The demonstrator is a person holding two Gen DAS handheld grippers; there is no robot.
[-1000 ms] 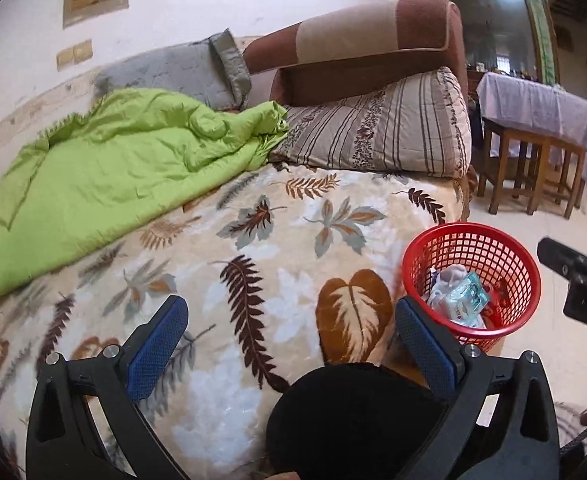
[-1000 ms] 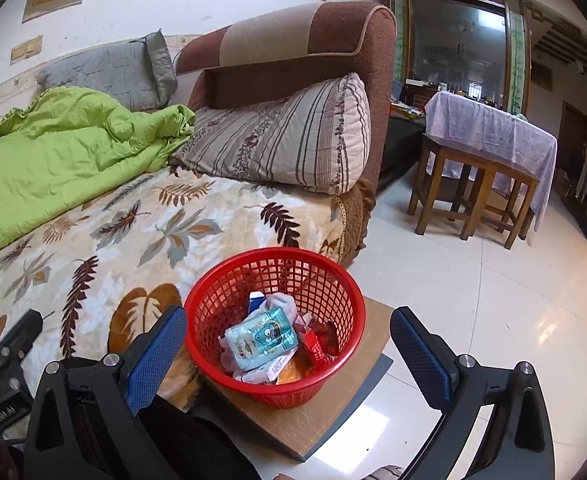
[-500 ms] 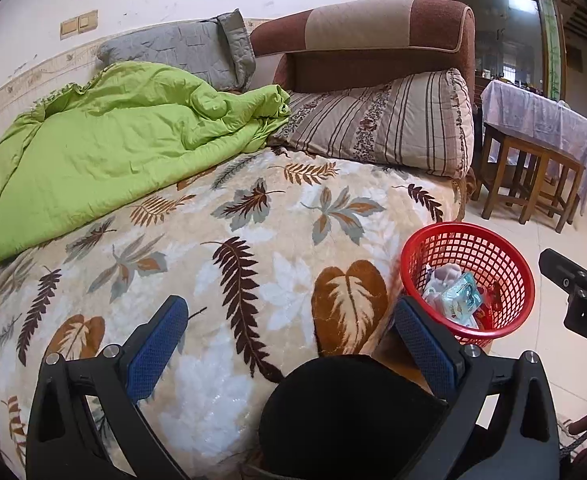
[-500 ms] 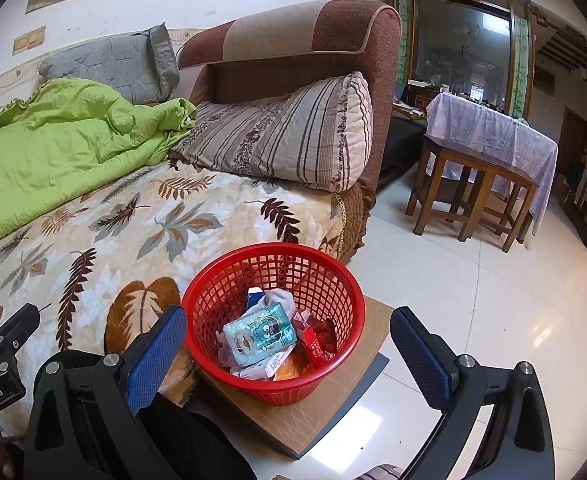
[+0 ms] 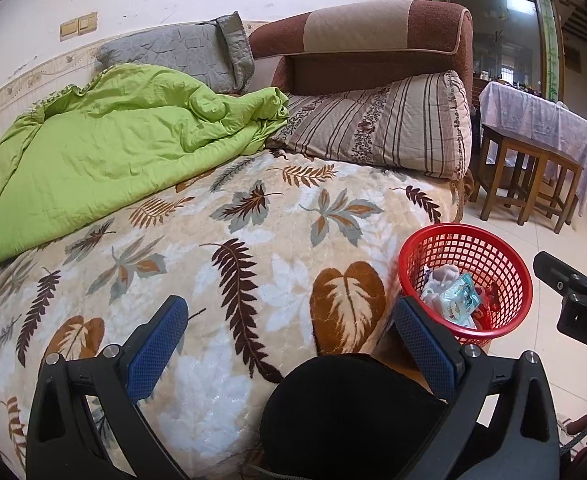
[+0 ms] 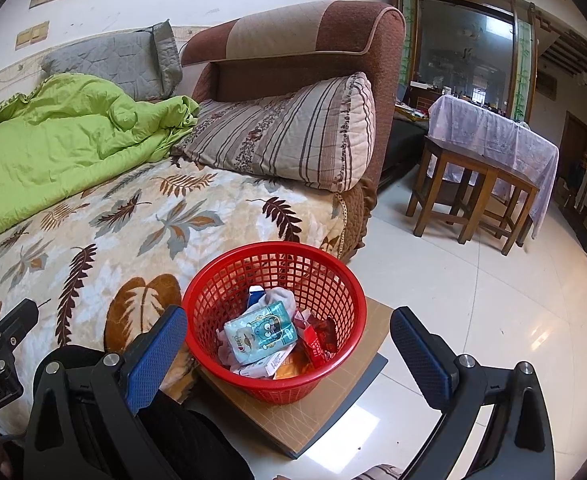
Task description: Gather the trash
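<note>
Red basket (image 6: 274,320) dead ahead between the right gripper (image 6: 289,344) fingers, parked on a board (image 6: 333,404) beside the bed; tissue pack (image 6: 261,332) and wrappers piled inside; both grippers spread wide, holding nothing; left gripper (image 5: 293,344) over leaf-print blanket (image 5: 213,248), no trash visible there; best to scan carefully before closing.

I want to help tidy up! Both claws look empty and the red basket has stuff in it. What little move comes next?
Probably turn the left claw slowly across the leaf blanket to look for leftover trash. Both claws are open and empty, the red basket already holds wrappers, and no loose trash shows on the bed.
</note>
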